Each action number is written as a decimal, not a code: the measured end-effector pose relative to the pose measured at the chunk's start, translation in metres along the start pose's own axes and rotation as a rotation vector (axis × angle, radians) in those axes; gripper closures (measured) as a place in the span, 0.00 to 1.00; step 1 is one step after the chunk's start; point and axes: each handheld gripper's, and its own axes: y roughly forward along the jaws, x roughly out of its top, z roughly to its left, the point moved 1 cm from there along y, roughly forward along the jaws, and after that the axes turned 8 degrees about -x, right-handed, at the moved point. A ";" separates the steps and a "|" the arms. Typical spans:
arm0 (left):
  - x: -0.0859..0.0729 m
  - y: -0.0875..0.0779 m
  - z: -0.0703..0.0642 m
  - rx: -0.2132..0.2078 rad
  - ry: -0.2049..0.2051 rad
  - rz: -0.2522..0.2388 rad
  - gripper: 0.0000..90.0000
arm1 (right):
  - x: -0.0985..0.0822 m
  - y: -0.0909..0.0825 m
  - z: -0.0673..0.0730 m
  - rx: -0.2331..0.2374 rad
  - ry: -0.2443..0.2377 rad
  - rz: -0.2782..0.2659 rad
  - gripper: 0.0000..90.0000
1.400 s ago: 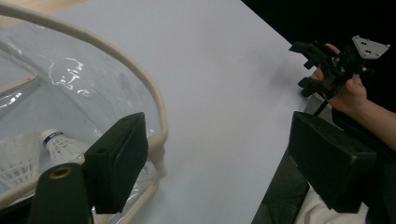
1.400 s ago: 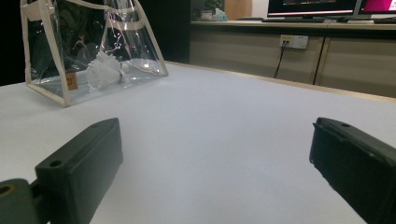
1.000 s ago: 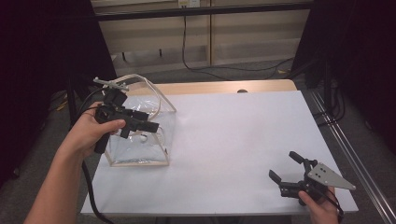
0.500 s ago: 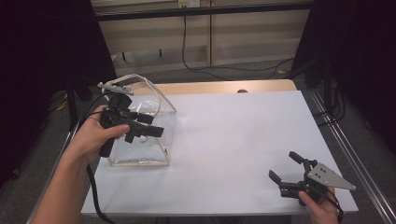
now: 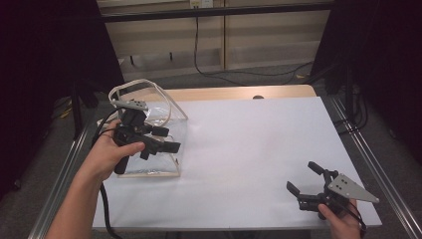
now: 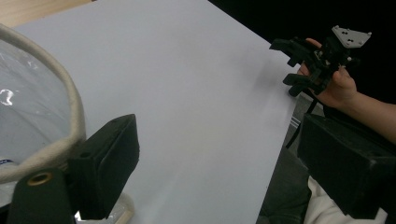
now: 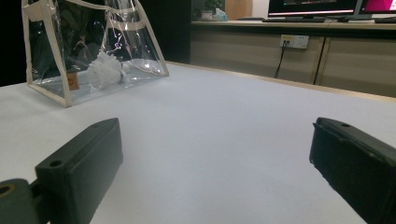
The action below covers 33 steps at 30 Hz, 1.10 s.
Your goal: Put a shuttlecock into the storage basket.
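I am holding my left gripper [image 5: 166, 147] wide open over the clear bag [image 5: 164, 124] at the table's [image 5: 259, 144] left edge, gripping nothing; its jaws have just been opening. The bag's cream handle [image 6: 70, 116] is crossing beside one jaw. My right gripper [image 5: 304, 185] is resting open and empty, well apart.

No legible text, small brown tag [image 7: 72, 80] on the clear plastic bag with cream trim [image 7: 56, 95], its marking too small to read, distant monitor screens [image 7: 312, 5] blurred
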 end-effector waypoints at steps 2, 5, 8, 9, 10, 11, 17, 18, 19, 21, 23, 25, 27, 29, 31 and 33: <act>-0.002 0.003 0.001 0.006 0.000 0.005 0.15 | 0.000 0.000 0.000 0.000 0.000 0.000 0.03; -0.004 0.007 0.001 0.004 0.006 0.009 0.14 | 0.000 0.000 0.000 0.001 0.000 0.000 0.03; -0.005 0.009 0.001 0.005 0.011 0.006 0.15 | 0.000 0.000 0.000 0.001 -0.001 0.002 0.03; -0.006 0.010 0.000 0.004 0.011 0.002 0.14 | 0.000 0.000 0.000 0.001 -0.001 0.001 0.03; -0.007 0.010 0.001 0.006 0.015 0.004 0.15 | 0.000 0.000 0.000 0.001 -0.002 0.000 0.03; -0.008 0.011 0.000 0.008 0.013 0.000 0.15 | 0.000 0.000 0.000 0.000 -0.002 0.000 0.03; -0.013 0.016 0.001 0.023 0.026 -0.009 0.15 | 0.000 -0.001 0.000 0.001 0.001 0.000 0.03; -0.014 0.017 0.001 0.023 0.027 -0.012 0.15 | 0.000 -0.001 0.000 0.001 0.001 0.000 0.03; -0.015 0.018 0.001 0.022 0.029 -0.016 0.15 | 0.000 -0.001 -0.001 0.000 -0.002 0.001 0.03; -0.017 0.019 0.001 0.023 0.035 -0.023 0.15 | 0.000 -0.001 -0.001 -0.003 -0.003 0.001 0.03; -0.019 0.021 0.001 0.025 0.038 -0.022 0.15 | 0.000 -0.001 -0.001 -0.003 -0.003 0.002 0.03; -0.020 0.022 0.001 0.030 0.044 -0.017 0.15 | 0.000 -0.001 -0.001 -0.004 -0.002 0.002 0.03; -0.022 0.023 0.001 0.028 0.048 -0.015 0.15 | 0.000 -0.001 -0.001 -0.004 -0.003 0.002 0.03; -0.023 0.024 0.001 0.031 0.046 -0.023 0.14 | 0.000 -0.001 -0.001 -0.005 -0.003 0.002 0.03; -0.025 0.026 0.001 0.027 0.048 -0.024 0.14 | 0.000 -0.001 -0.001 -0.004 -0.003 0.000 0.03; -0.027 0.027 0.002 0.032 0.052 -0.016 0.15 | 0.000 -0.002 -0.001 -0.005 -0.003 0.001 0.03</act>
